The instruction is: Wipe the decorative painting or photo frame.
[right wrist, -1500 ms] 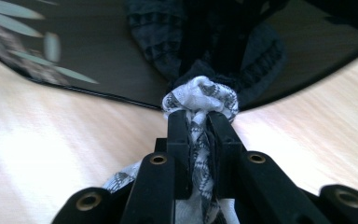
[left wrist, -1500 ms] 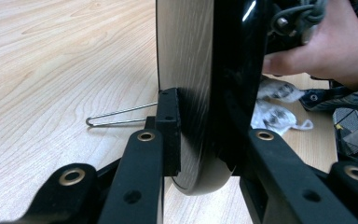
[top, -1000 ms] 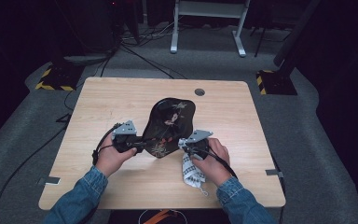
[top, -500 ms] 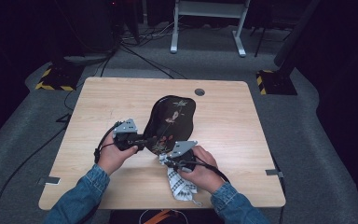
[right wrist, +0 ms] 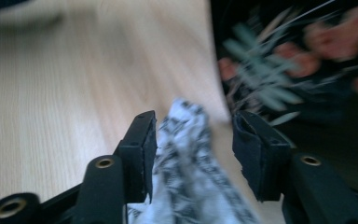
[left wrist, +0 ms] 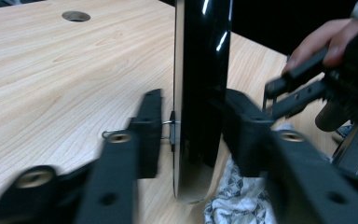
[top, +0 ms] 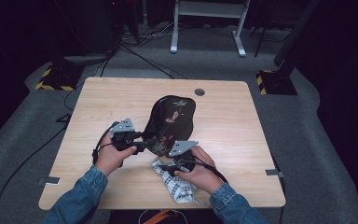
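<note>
now, tray [top: 172, 119]: black, floral, table [top: 242, 121] centre
left gripper [top: 145, 145]: jaws clamp tray's 7 o'clock rim
right gripper [right wrist: 193, 135]: jaws parted around patterned cloth [top: 177, 184]

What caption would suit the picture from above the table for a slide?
A person's left tool props a black flowered tray on edge while the right tool gathers a patterned cloth on a wooden table.

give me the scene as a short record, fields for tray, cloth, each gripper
tray: black, floral print, held on edge on the table
cloth: white with dark pattern, lies at the table's near edge
left gripper: jaws either side of the tray's rim
right gripper: jaws apart, cloth between them, by the tray
</note>
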